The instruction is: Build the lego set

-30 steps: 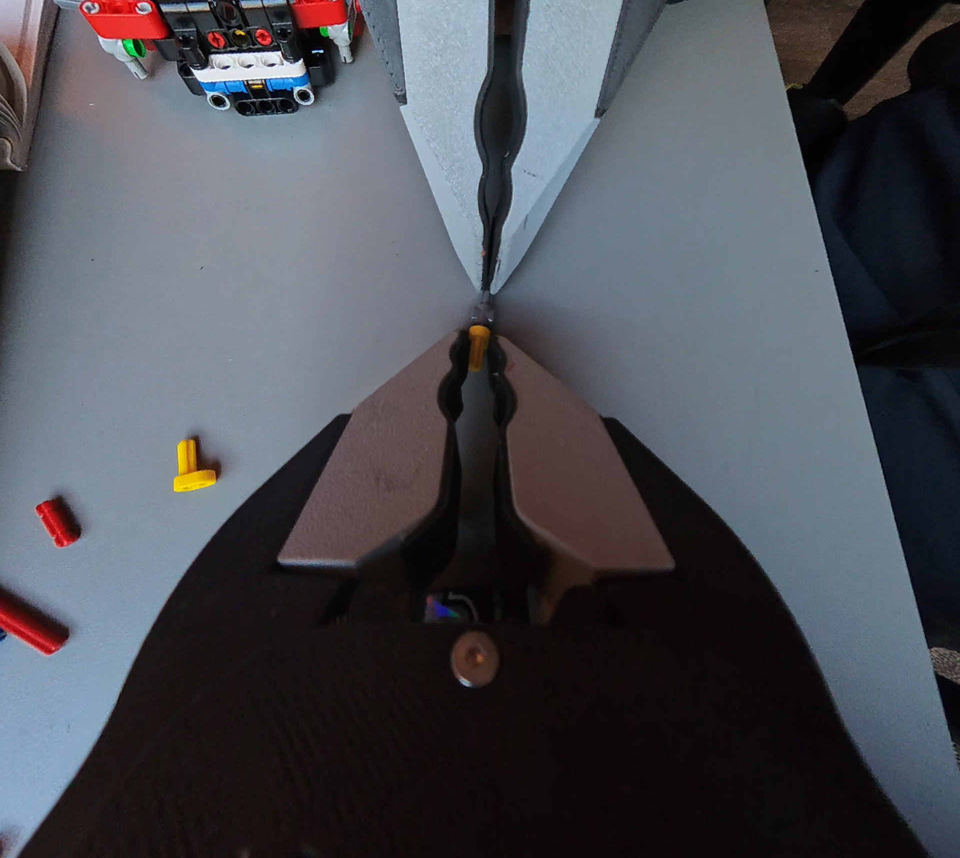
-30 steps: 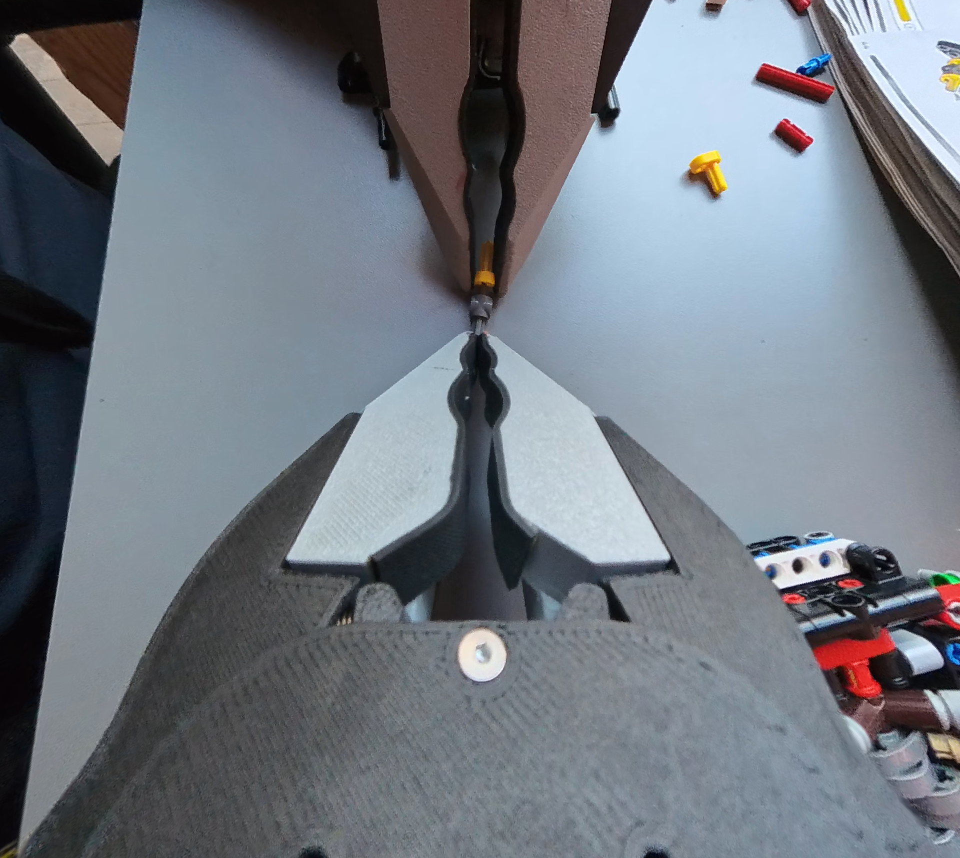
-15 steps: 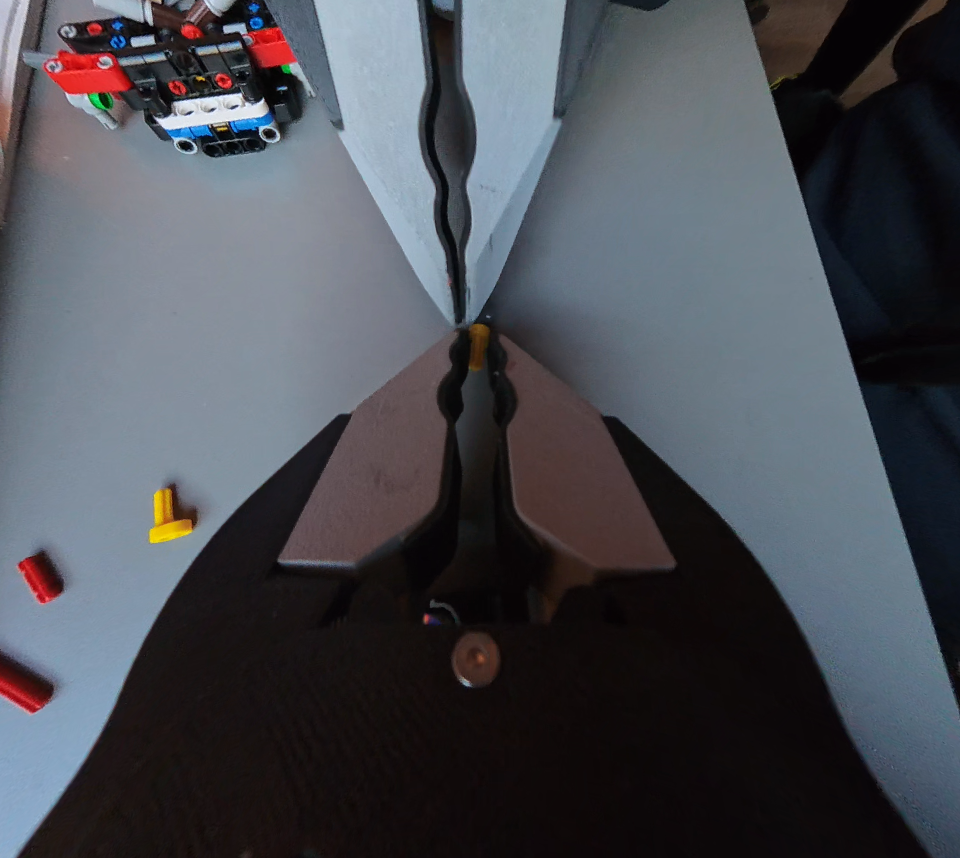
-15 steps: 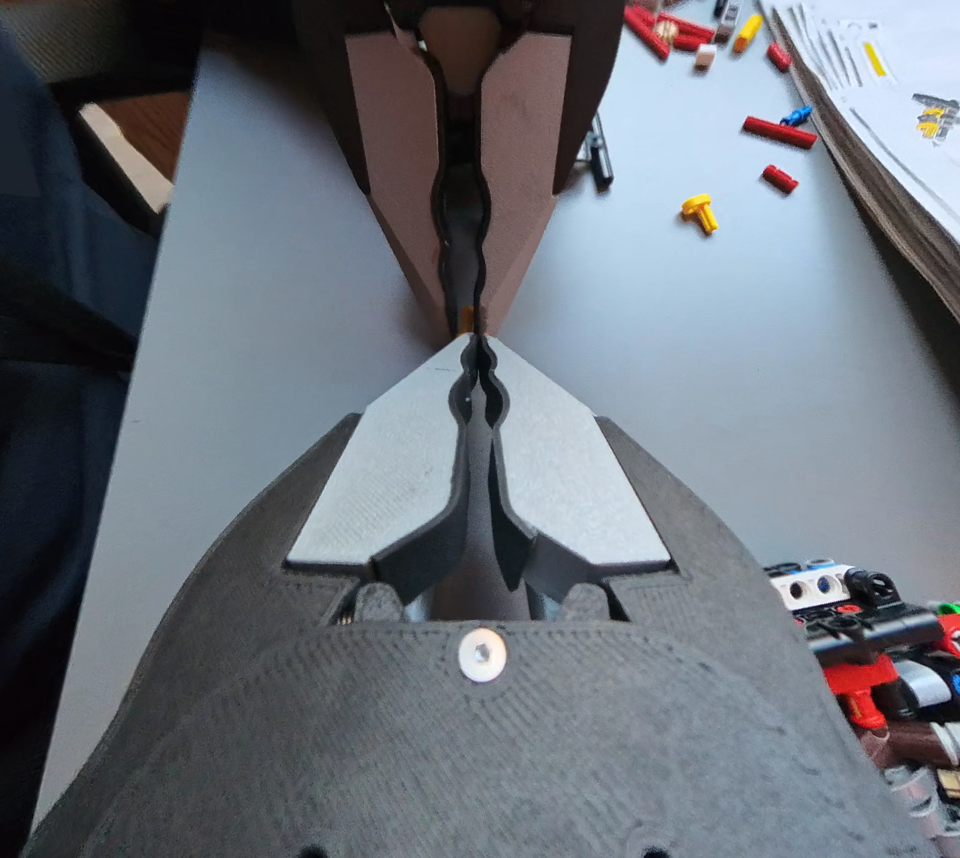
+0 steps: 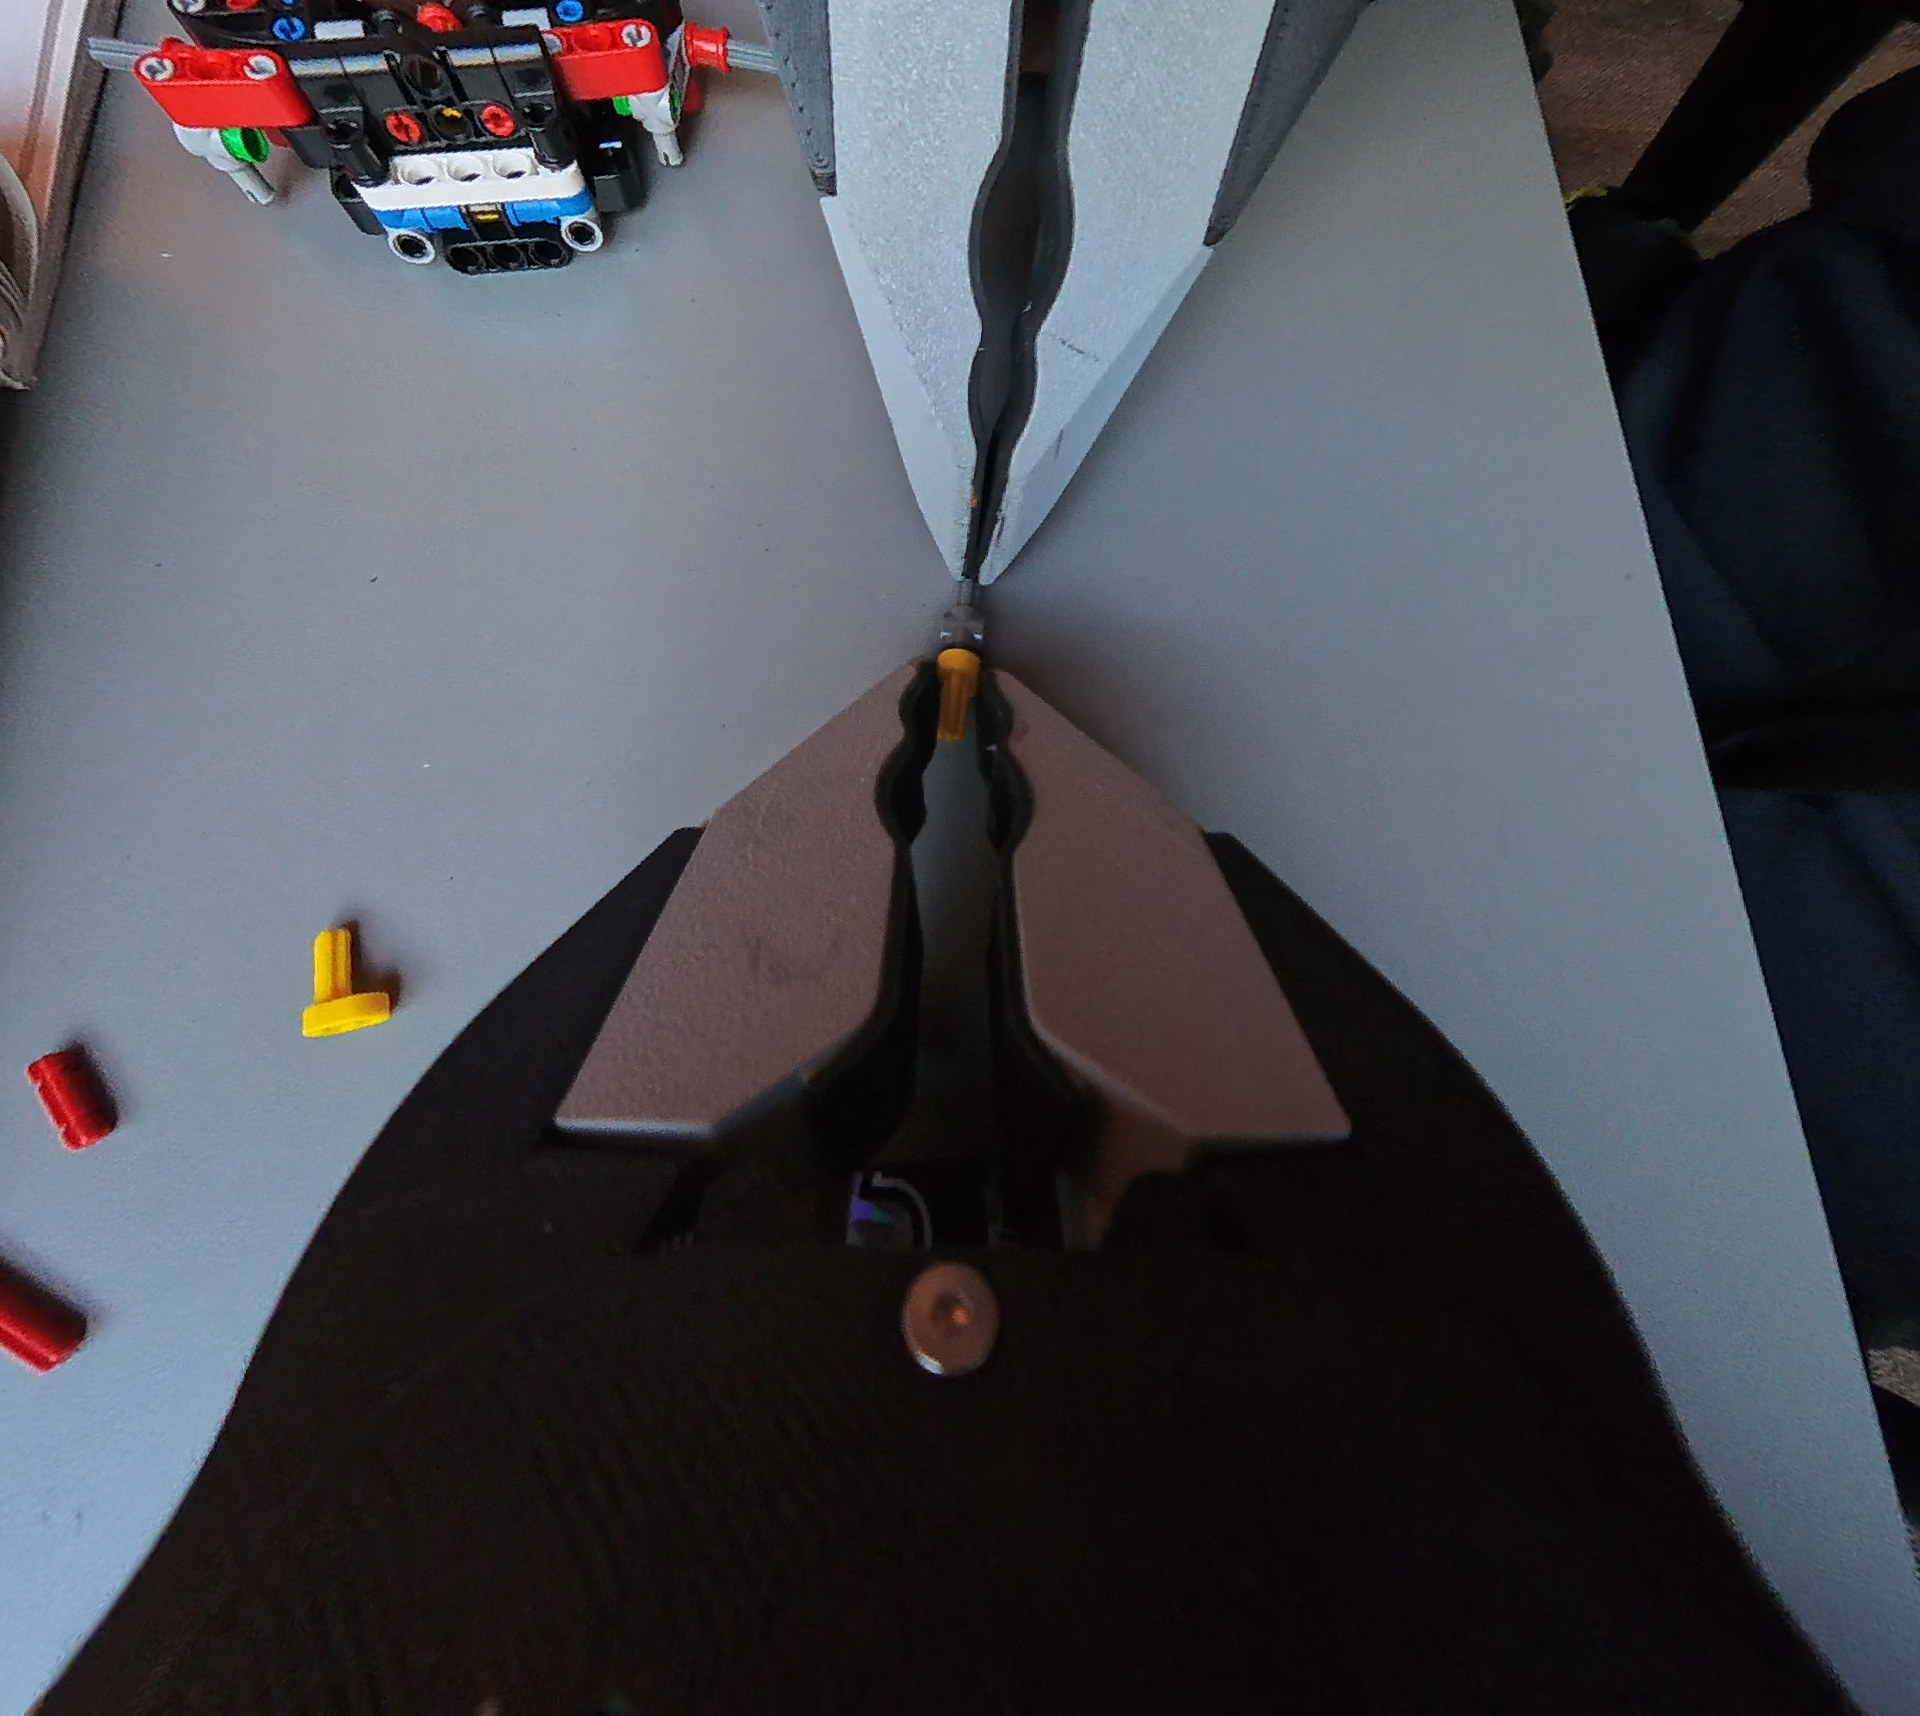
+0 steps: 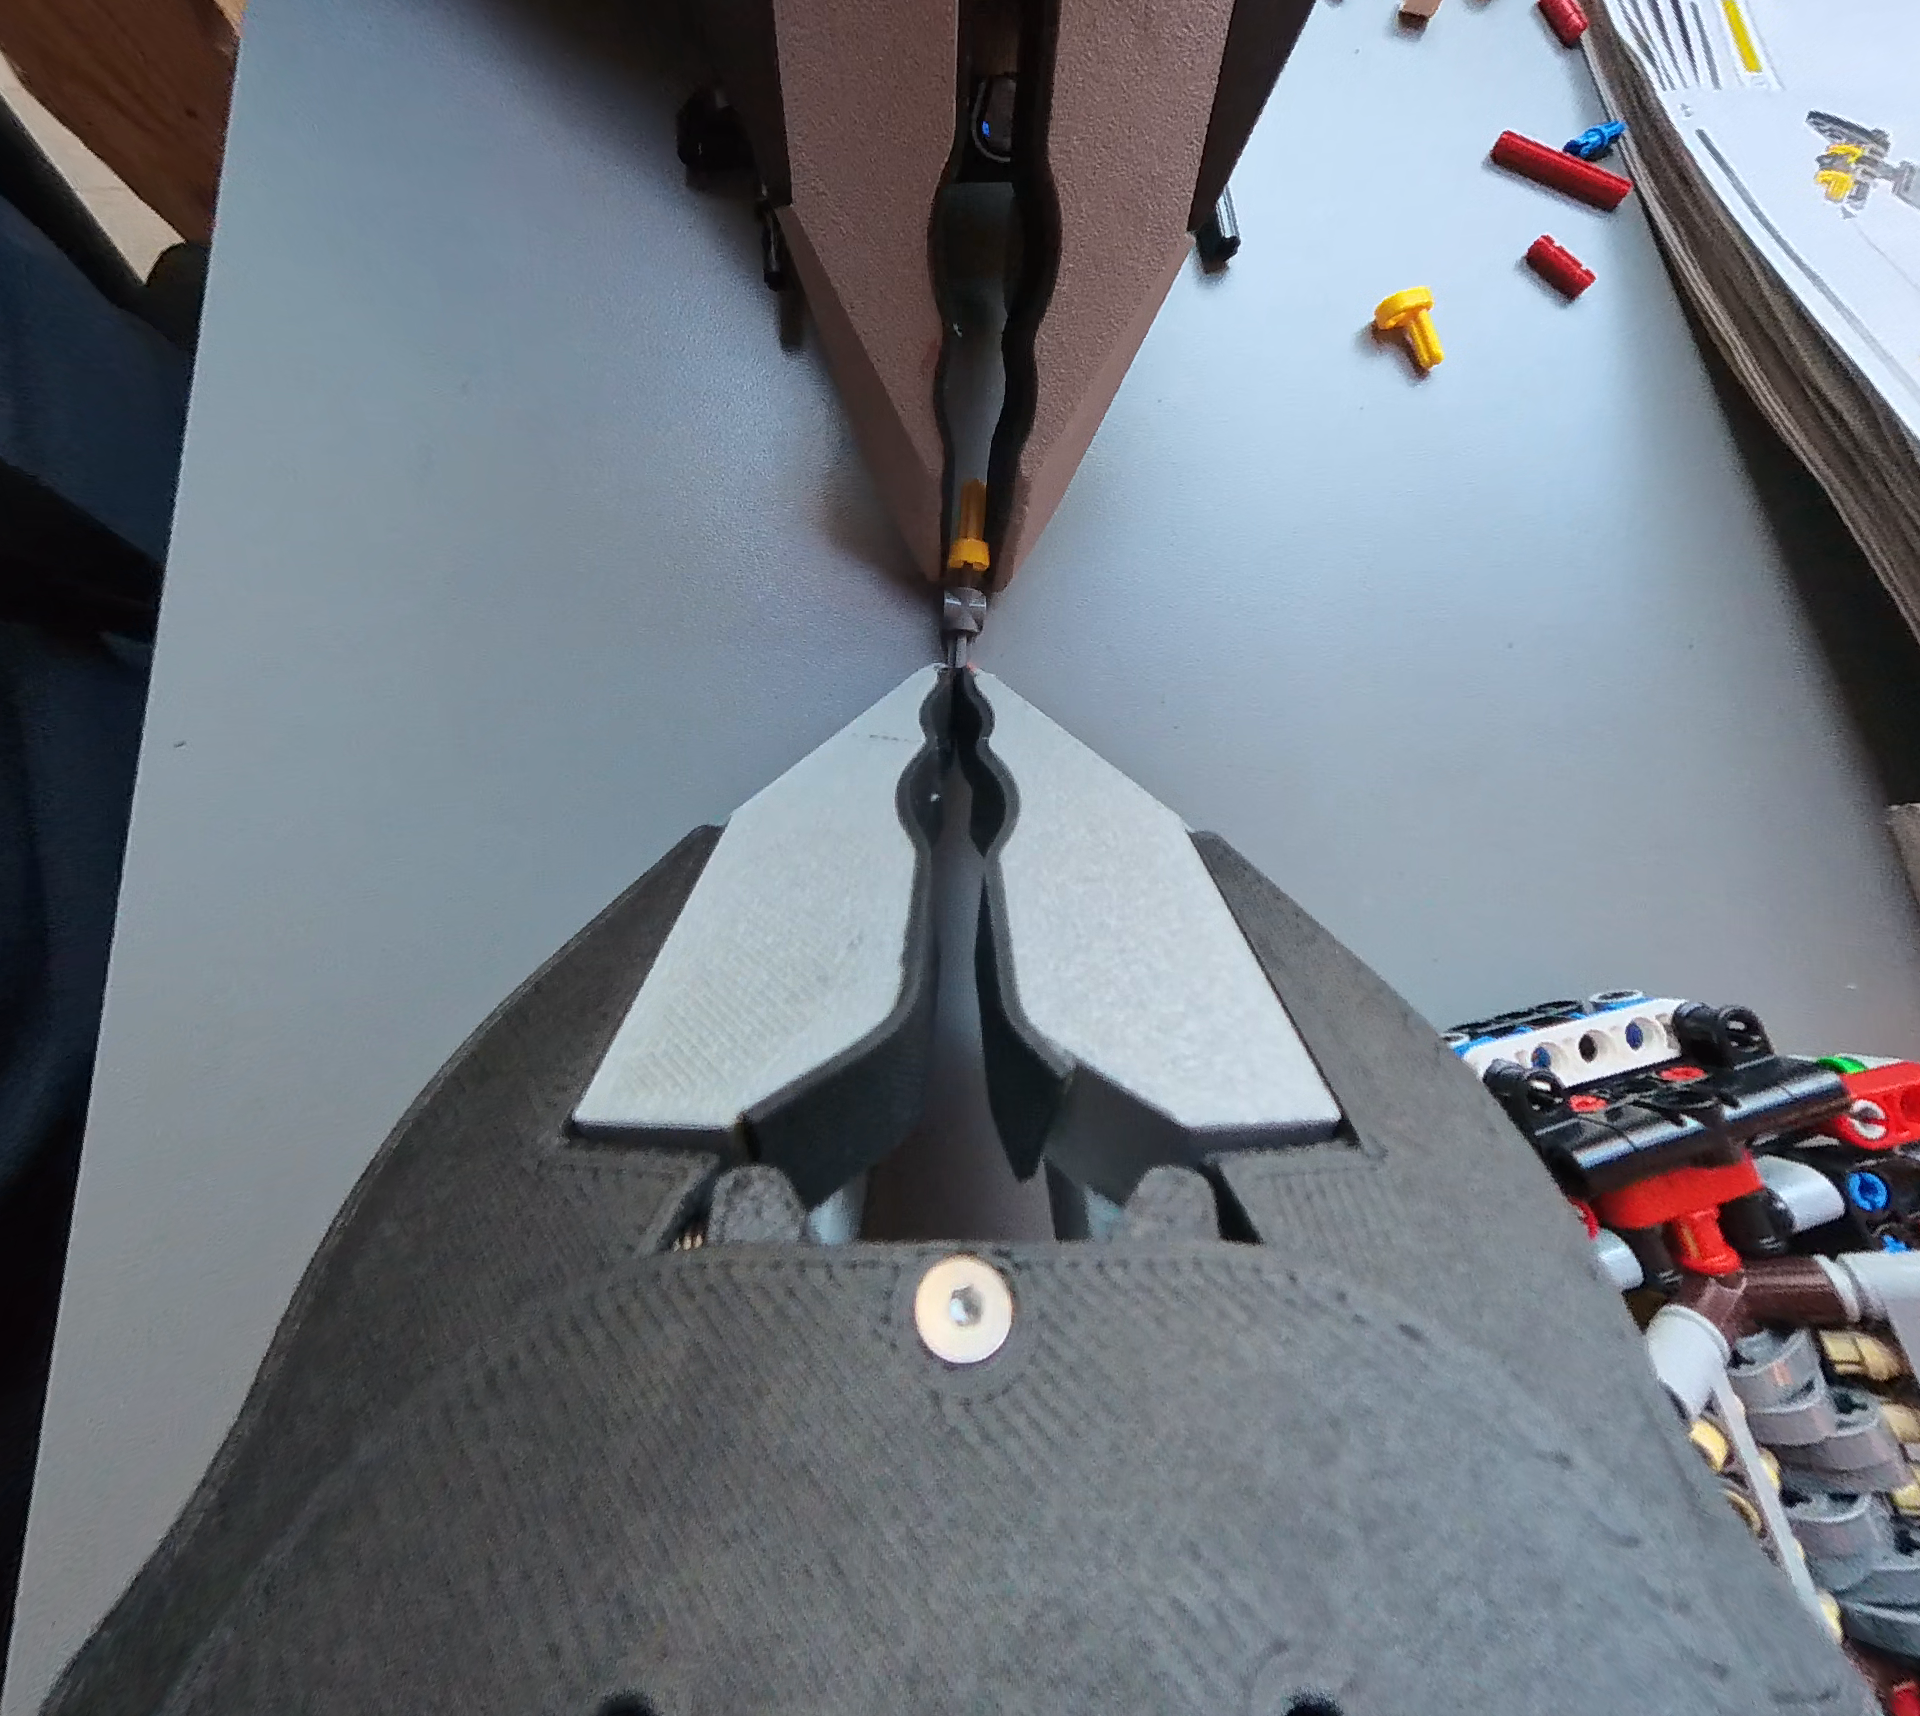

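My left gripper [image 5: 956,679], with brown fingers, is shut on a small yellow pin [image 5: 956,692] that sticks out of its tips. A small grey piece [image 5: 962,625] sits on the pin's far end. My right gripper [image 5: 977,570], with grey fingers, faces it tip to tip and is shut on the grey piece's thin stem. In the right wrist view, the right gripper [image 6: 958,674] pinches the stem of the grey piece [image 6: 962,608]. Beyond it, the yellow pin [image 6: 968,528] lies between the left gripper's [image 6: 966,570] fingers. Both are held just above the grey table [image 5: 520,523].
A partly built brick model [image 5: 416,97] stands at the far left and also shows in the right wrist view [image 6: 1704,1147]. A yellow T-shaped pin [image 5: 338,991] and red pieces [image 5: 71,1095] lie loose. A paper stack [image 6: 1766,56] lies at the right. The table edge [image 5: 1621,523] runs close by. My two grippers' fingertips are within a few centimetres of each other.
Half a second ago the two grippers' tips were pushed together and hid the grey piece. Now they stand slightly apart again and the grey piece shows between them. Both grasps held.
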{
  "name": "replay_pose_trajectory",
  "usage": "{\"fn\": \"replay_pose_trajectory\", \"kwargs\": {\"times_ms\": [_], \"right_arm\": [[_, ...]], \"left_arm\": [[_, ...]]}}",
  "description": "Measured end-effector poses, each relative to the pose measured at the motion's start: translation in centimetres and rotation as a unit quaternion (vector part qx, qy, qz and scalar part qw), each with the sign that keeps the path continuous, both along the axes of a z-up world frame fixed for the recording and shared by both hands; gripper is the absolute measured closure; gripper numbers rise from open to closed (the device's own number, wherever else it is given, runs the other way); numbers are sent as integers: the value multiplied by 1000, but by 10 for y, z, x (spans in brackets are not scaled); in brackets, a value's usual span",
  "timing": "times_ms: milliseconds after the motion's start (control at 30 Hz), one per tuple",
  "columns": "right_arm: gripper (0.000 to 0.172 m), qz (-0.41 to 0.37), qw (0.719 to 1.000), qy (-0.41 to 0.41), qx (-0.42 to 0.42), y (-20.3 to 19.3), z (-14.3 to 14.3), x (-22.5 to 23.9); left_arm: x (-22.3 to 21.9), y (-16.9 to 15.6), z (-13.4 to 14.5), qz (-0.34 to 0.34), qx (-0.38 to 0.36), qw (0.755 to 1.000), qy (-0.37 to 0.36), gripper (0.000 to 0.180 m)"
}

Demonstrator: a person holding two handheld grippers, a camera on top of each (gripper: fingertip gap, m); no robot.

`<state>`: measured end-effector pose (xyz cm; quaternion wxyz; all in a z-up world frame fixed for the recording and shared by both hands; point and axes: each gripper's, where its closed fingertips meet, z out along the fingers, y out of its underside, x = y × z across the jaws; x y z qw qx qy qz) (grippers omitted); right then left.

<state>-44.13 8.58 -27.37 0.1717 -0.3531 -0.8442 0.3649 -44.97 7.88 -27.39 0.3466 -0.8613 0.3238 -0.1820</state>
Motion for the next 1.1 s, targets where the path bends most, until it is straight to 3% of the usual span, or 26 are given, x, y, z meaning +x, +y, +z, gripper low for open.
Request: {"fn": "replay_pose_trajectory", "kwargs": {"times_ms": [833,1100], "right_arm": [[172,7,1000,6,5,-5,2,-7],[172,-5,999,-1,-43,1,8,-11]], "left_arm": [[-1,3,0,12,-13,1000,4,176],[-4,5,1,26,-18,999,-15,176]]}}
